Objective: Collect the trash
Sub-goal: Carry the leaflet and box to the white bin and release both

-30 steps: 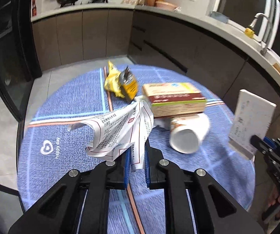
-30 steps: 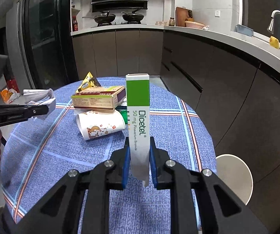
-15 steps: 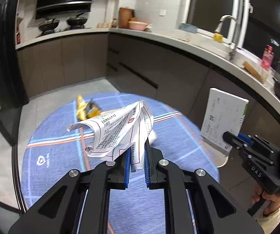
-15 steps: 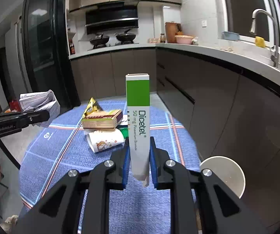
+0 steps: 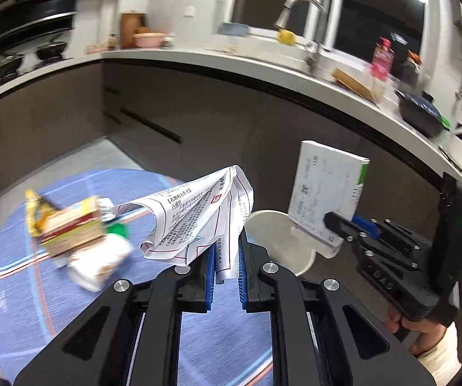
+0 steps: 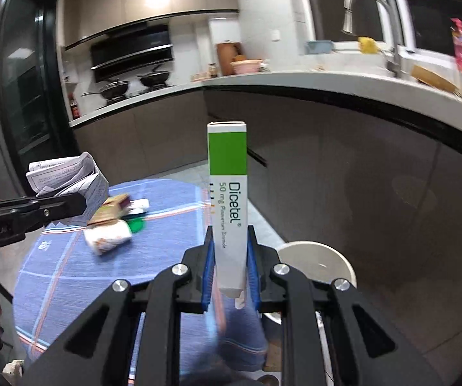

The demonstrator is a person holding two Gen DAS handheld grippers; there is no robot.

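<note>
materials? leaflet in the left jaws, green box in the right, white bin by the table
Leaflet: thin matte paper, creased, printed.
Green box: coated cardboard, likely; crisp edges, slight sheen.
White bin: probably plastic; smooth rim, uniform white; hard to confirm.

A home kitchen: range hood (image 6: 134,50) over pans (image 6: 115,90), countertop (image 6: 327,78), sink faucet (image 6: 372,6).
</note>
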